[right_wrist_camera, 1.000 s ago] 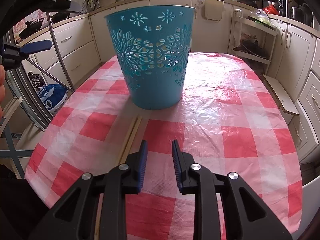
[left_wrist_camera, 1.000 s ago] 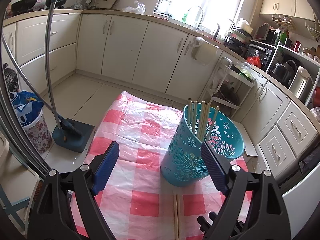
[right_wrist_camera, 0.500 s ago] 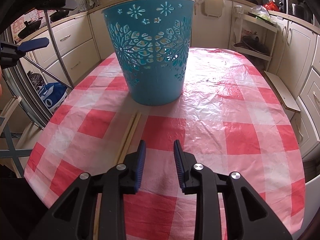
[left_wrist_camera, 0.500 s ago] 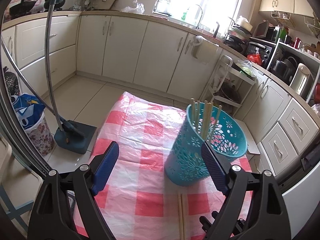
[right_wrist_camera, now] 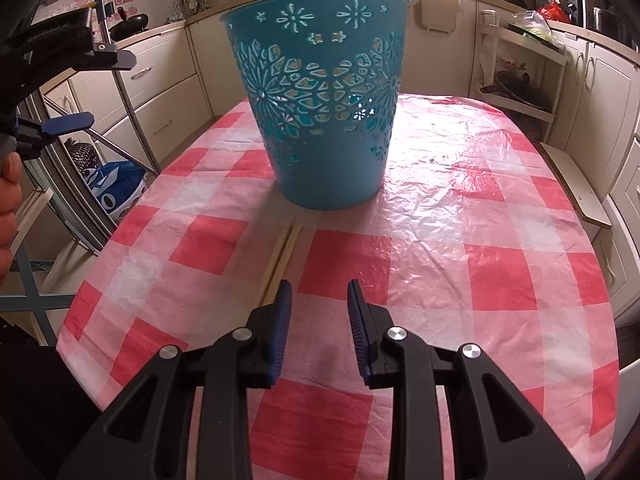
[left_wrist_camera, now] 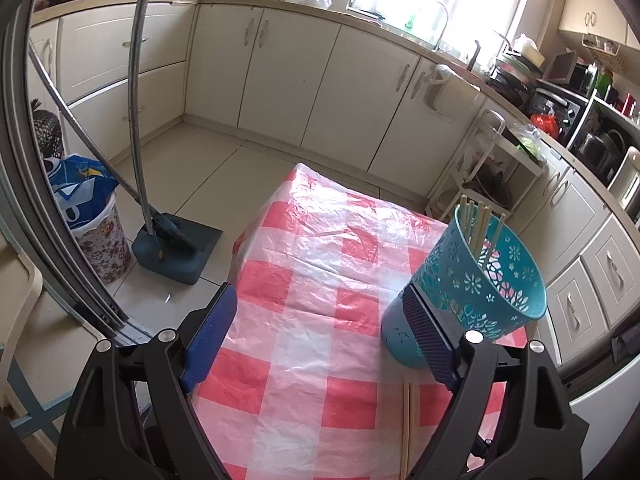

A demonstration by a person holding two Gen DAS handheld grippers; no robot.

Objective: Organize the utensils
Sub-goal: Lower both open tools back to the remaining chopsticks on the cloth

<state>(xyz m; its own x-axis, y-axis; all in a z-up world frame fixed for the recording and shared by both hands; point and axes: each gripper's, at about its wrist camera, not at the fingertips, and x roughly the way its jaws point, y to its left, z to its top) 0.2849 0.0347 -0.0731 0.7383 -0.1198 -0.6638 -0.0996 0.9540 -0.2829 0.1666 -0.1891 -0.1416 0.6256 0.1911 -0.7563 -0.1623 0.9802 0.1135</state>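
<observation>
A teal cut-out basket [right_wrist_camera: 320,96] stands upright on the red-and-white checked table [right_wrist_camera: 460,264]; in the left wrist view the basket [left_wrist_camera: 476,292] holds several wooden chopsticks [left_wrist_camera: 478,224] standing on end. Two loose chopsticks [right_wrist_camera: 280,258] lie side by side on the cloth in front of the basket, also seen in the left wrist view [left_wrist_camera: 408,424]. My right gripper [right_wrist_camera: 319,304] is open and empty, low over the cloth, just right of the loose chopsticks. My left gripper [left_wrist_camera: 320,320] is wide open and empty, held high above the table's left part.
The left gripper [right_wrist_camera: 68,120] shows at the left edge of the right wrist view. Beside the table on the floor stand a dustpan with a long handle [left_wrist_camera: 172,248] and a floral bin [left_wrist_camera: 100,240]. Kitchen cabinets [left_wrist_camera: 320,92] line the far walls.
The left gripper has swung left and up, so the basket now sits at the right of its view. The right gripper has opened a little wider and moved slightly closer to the basket.
</observation>
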